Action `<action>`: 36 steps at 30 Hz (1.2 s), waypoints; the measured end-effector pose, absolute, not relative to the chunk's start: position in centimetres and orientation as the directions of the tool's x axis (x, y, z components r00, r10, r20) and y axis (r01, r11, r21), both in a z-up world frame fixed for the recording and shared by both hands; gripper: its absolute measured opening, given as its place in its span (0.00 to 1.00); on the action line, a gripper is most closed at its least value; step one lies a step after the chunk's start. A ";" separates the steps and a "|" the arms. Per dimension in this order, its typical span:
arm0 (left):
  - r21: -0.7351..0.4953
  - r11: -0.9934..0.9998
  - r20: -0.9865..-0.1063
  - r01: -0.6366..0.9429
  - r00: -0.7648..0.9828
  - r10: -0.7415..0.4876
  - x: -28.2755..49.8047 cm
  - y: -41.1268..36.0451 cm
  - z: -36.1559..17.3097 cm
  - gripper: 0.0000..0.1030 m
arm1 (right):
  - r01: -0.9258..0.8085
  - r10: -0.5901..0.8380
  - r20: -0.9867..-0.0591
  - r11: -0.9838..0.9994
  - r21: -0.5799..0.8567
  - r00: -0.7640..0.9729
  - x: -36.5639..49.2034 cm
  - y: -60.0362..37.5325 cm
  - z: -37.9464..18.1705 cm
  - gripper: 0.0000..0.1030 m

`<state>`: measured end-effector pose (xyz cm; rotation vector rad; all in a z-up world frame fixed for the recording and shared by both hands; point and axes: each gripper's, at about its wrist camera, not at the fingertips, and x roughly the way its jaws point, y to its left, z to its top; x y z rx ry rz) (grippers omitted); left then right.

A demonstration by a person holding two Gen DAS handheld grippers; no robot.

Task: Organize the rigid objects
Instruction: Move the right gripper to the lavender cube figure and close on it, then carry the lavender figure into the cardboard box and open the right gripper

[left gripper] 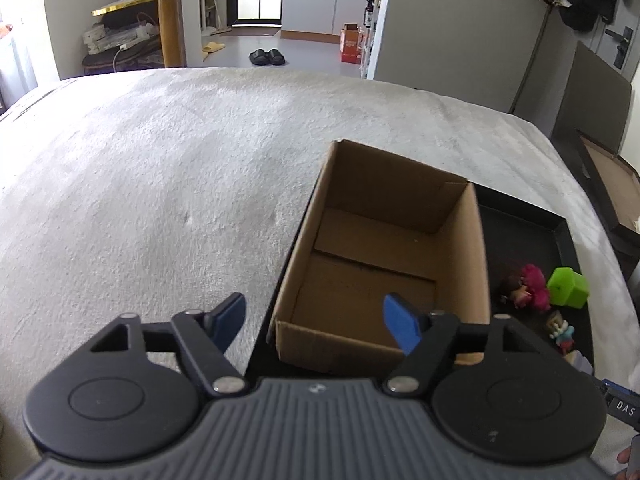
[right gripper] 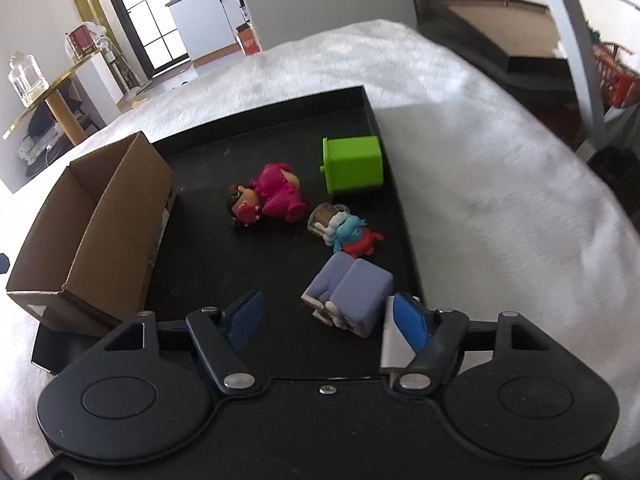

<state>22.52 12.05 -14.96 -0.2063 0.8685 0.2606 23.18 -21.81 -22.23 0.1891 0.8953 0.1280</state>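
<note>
The right hand-held gripper (right gripper: 324, 316) hovered spread, a lavender toy armchair (right gripper: 350, 294) lying between its fingers; the left hand-held gripper (left gripper: 316, 320), also spread, hung above the empty cardboard box (left gripper: 380, 248).

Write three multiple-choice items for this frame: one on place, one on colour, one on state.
1. Where does the cardboard box sit?
A. left part of the black tray
B. on the floor
C. on the gold table

2. What colour is the cube-shaped toy?
A. red
B. green
C. white

3. How are the right tongs?
A. shut on a toy
B. open, holding nothing
C. out of view

Answers: A, the box rests on the tray's left side; B, it is bright green; B, blue fingers apart, nothing gripped.
</note>
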 end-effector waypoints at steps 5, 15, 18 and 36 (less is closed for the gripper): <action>-0.070 0.928 -0.769 -0.367 0.612 0.184 23.3 13.0 -16.4 0.60 | -0.025 0.189 -0.776 0.975 0.219 0.602 24.6 -21.2 -23.4 0.67; -0.086 0.917 -0.791 -0.389 0.587 0.175 24.4 13.3 -19.0 0.44 | -0.053 0.154 -0.781 0.987 0.154 0.605 25.6 -20.1 -25.0 0.65; -0.082 0.919 -0.797 -0.386 0.579 0.171 24.5 13.2 -19.6 0.41 | -0.071 0.143 -0.780 0.989 0.126 0.609 25.6 -19.7 -25.2 0.60; -0.159 0.914 -0.753 -0.373 0.645 0.133 22.9 13.8 -19.2 0.12 | -0.170 0.190 -0.744 0.980 0.104 0.641 25.2 -17.1 -22.0 0.43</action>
